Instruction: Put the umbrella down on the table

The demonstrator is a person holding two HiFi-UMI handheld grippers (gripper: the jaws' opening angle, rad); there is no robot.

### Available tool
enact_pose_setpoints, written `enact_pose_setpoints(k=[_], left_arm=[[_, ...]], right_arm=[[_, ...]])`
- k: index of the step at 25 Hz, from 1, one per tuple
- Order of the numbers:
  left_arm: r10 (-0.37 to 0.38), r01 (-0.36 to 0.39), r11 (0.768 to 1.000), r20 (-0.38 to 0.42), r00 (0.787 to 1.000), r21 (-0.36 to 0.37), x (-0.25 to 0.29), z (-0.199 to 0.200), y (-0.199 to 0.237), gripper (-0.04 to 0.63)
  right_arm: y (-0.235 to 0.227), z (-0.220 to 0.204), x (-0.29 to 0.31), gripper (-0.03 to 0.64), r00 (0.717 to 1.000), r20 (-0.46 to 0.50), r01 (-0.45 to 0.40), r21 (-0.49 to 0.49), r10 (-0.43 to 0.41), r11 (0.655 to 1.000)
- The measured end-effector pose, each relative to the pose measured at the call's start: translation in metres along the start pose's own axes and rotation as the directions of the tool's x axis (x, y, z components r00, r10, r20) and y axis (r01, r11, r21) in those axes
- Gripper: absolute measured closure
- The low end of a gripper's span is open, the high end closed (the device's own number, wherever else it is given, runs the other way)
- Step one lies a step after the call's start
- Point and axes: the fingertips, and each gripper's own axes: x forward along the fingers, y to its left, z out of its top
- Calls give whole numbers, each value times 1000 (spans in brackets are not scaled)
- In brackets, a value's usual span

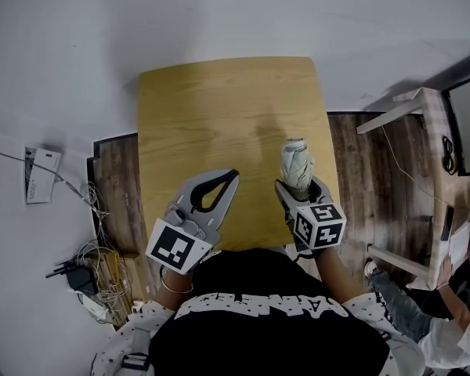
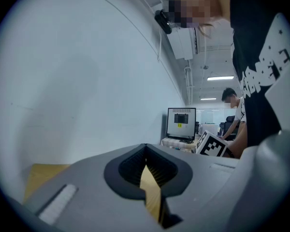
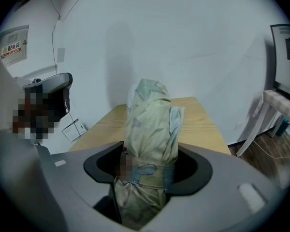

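1. The right gripper (image 1: 298, 193) has its fingers (image 3: 222, 187) grasping the folded umbrella (image 1: 296, 163), which is held above the desk (image 1: 219, 108) near its front edge.
2. Lower the umbrella gently and lay it flat on the bare wood before releasing.
3. The left gripper (image 1: 229, 180) has its fingers clenched on nothing, so hold it aside.

The left gripper (image 1: 223, 185) is held low in front of the torso, angled forward and to the right. Its jaws are closed tip to tip, with nothing clamped between them. The right gripper (image 1: 298, 188) is held alongside, near but apart, pointing forward, and its jaws are clamped on the folded umbrella (image 1: 296, 163). Both forearms are held close to the body.
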Motion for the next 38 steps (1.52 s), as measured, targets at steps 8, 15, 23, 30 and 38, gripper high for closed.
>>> enact_pose_setpoints(k=[8, 15, 23, 30, 38], left_arm=[[20, -20, 1000, -8, 1000, -11, 0, -2, 10, 594], [37, -38, 999, -10, 999, -20, 2, -5, 22, 594], [57, -58, 998, -22, 998, -24, 2, -7, 30, 594], [66, -67, 997, -29, 997, -29, 3, -9, 33, 594], [77, -78, 996, -31, 997, -36, 3, -10, 38, 594]], right_arm=[[-15, -15, 12, 316, 993, -85, 80, -38, -83, 996], [-19, -19, 25, 314, 990, -110, 84, -43, -88, 996], [-22, -24, 34, 314, 986, -142, 76, -55, -83, 996], [-23, -27, 42, 313, 983, -162, 73, -67, -84, 995], [-27, -32, 49, 313, 977, -193, 77, -79, -91, 994]])
